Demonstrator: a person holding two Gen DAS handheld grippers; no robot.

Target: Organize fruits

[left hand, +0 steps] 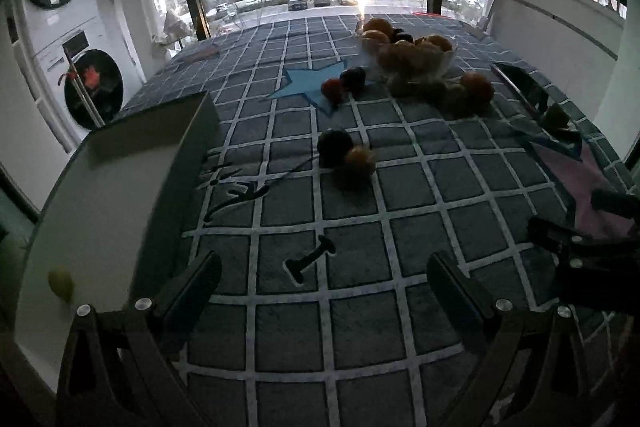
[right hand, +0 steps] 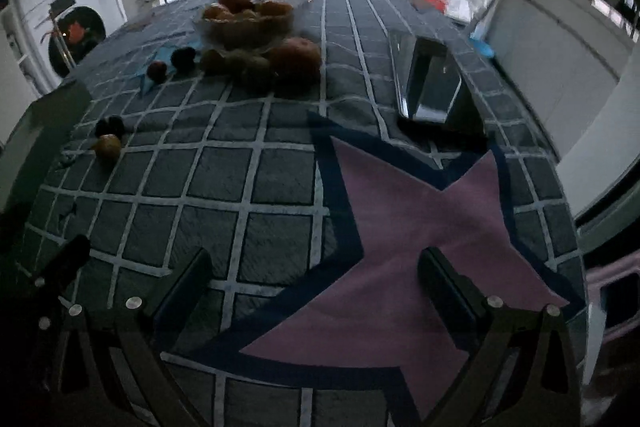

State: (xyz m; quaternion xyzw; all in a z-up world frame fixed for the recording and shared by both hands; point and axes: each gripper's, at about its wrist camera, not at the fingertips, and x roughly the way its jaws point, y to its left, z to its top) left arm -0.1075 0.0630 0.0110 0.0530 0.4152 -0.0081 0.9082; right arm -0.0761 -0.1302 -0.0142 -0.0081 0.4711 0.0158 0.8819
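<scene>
A glass bowl (left hand: 408, 57) (right hand: 244, 23) heaped with oranges stands far back on the checked cloth. Beside it lie an orange (left hand: 477, 90) (right hand: 296, 59) and brownish kiwis (left hand: 428, 91) (right hand: 236, 63). A red fruit (left hand: 332, 91) (right hand: 157, 70) touches a dark plum (left hand: 353, 78) (right hand: 183, 57) on the blue star. Nearer, a second dark plum (left hand: 335, 146) (right hand: 109, 126) touches a tan fruit (left hand: 360, 163) (right hand: 108, 146). My left gripper (left hand: 322, 291) is open over bare cloth, well short of that pair. My right gripper (right hand: 316, 287) hangs open over the pink star, with nothing between its fingers.
A white tray (left hand: 120, 195) (right hand: 40, 131) at the left holds one small yellow-green fruit (left hand: 60, 283). A clear plastic box (left hand: 520, 87) (right hand: 428, 83) sits at the right. Stacked washing machines (left hand: 72, 67) stand left; windows are behind, and a white cabinet (right hand: 560, 75) is at the right.
</scene>
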